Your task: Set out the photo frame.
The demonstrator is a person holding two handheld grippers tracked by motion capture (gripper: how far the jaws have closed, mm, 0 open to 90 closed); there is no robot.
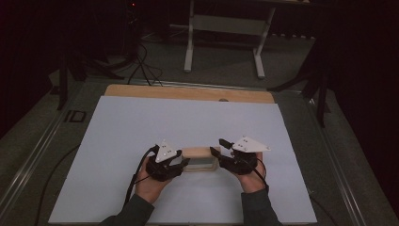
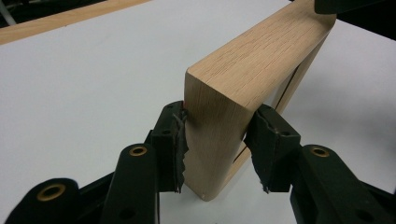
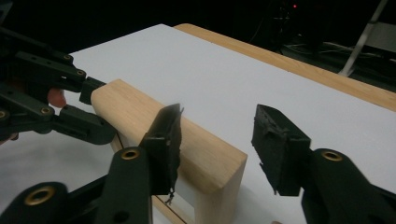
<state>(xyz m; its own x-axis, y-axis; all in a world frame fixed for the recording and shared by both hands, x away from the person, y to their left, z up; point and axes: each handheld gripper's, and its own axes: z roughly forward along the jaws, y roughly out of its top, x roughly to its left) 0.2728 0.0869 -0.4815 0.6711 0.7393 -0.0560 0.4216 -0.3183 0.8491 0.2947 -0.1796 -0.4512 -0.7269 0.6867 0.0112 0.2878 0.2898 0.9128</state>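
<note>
Nearest the high camera, the person's dark sleeves [image 1: 136, 209] entered from the lower edge, each hand carrying a gripper. Reading from left to right: the left gripper [image 1: 181, 163] pinched the left end of a light wooden frame [image 1: 201, 158], which stood on edge on the white sheet [image 1: 141, 122] that covered the table [image 1: 188, 92]. In the left gripper view, both black pads [image 2: 175, 142] pressed the flat faces of the frame's [image 2: 224, 121] end post, so that this end was firmly clamped and the frame kept upright. The frame ran level between the two hands, near the front of the sheet.

At the right, the right gripper [image 1: 217, 147] stood spread at the frame's other end. In the right gripper view, one pad [image 3: 166, 142] lay in front of the top rail [image 3: 187, 149] while the other [image 3: 275, 149] hung well clear over the sheet; neither pressed the wood.

The step in hand appeared to be a release by the right hand while the left steadied the frame. The next move would call for either withdrawing the spread jaws cleanly past the corner or re-closing them squarely on the rail, without tipping the frame.

The frame's opening was seen only edge-on; what it enclosed could not be told.
</note>
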